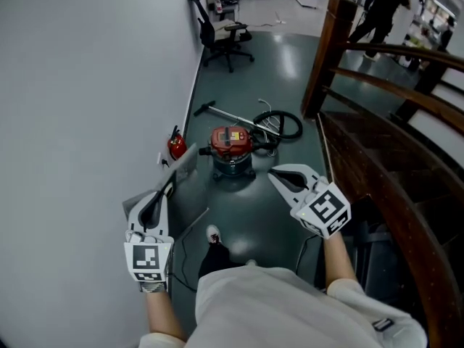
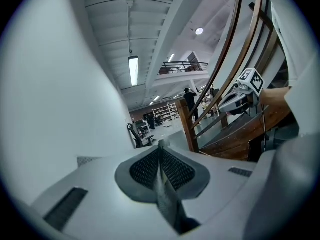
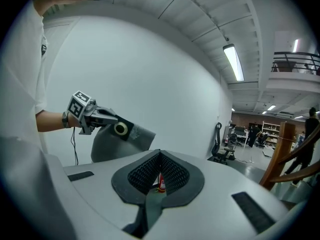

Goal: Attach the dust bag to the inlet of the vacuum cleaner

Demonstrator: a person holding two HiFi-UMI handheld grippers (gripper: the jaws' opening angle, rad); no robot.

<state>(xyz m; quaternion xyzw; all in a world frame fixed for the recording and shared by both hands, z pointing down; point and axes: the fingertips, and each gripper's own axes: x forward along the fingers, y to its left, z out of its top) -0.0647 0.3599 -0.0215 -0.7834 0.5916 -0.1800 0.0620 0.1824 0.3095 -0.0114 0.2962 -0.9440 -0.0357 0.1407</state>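
Observation:
The red vacuum cleaner (image 1: 231, 146) stands on the dark floor ahead of me, its black hose (image 1: 283, 124) coiled behind it. My left gripper (image 1: 167, 188) is shut on the grey dust bag (image 1: 176, 174), which it holds up near the wall; in the left gripper view a thin edge of the bag (image 2: 166, 196) runs between the pads. The right gripper view shows the bag (image 3: 114, 143) hanging from the left gripper (image 3: 111, 118), with a black collar and round hole (image 3: 120, 129). My right gripper (image 1: 280, 175) is shut and empty, to the right of the vacuum cleaner.
A pale wall (image 1: 80, 85) runs along the left, with a red fire extinguisher (image 1: 176, 146) at its foot. A wooden stair railing (image 1: 377, 85) curves on the right. An office chair (image 1: 223, 36) stands farther back. A cable (image 1: 190, 227) lies on the floor by my shoe.

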